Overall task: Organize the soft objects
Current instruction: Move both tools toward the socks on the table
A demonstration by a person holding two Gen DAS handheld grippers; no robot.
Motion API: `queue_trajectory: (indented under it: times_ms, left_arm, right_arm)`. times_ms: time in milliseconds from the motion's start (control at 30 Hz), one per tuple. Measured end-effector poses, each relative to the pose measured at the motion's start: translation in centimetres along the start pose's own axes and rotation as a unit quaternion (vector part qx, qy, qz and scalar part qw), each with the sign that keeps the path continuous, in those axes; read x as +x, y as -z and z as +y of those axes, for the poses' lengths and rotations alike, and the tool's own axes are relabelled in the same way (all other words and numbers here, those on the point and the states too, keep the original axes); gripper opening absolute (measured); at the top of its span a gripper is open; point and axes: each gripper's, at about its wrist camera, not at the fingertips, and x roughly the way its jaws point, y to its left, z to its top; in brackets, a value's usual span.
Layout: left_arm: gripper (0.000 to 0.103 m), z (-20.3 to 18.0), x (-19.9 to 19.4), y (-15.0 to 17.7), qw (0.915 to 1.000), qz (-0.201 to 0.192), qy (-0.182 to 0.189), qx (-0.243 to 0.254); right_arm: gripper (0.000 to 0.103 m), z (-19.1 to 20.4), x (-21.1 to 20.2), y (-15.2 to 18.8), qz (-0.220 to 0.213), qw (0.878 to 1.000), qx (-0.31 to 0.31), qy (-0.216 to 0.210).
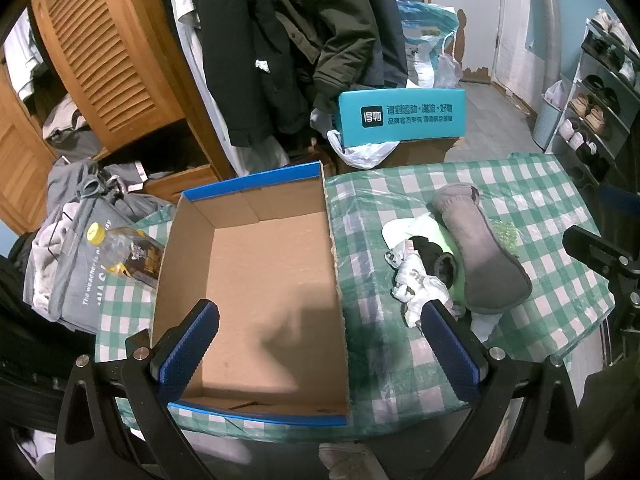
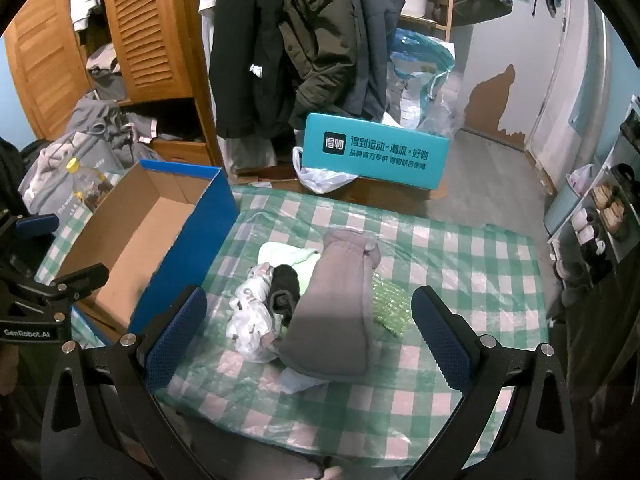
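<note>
One cardboard box [image 1: 272,300] lying open at centre-left of the left wrist view, one pile of soft objects [image 2: 316,300] heaped mid-frame on the checked table [image 2: 460,272], bare cloth seen around it, left gripper [image 1: 320,344] and right gripper [image 2: 308,340] both spread wide, nothing held.

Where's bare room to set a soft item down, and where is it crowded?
The box floor is bare throughout. On the tablecloth, free patches lie right of the grey pouch and between the pile and the near edge. Crowded: the pouch, black sock and white cloth bunch together beside the box's blue wall.
</note>
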Motion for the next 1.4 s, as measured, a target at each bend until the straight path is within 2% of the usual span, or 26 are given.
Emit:
queue_trajectory:
  times_ms: [1400]
  left_arm:
    - [0.102, -1.2, 0.9, 0.6, 0.9998, 0.013, 0.006, 0.012]
  right_arm:
    - [0.101, -0.5, -0.3, 0.0, -0.001, 1.0, 0.0, 0.008]
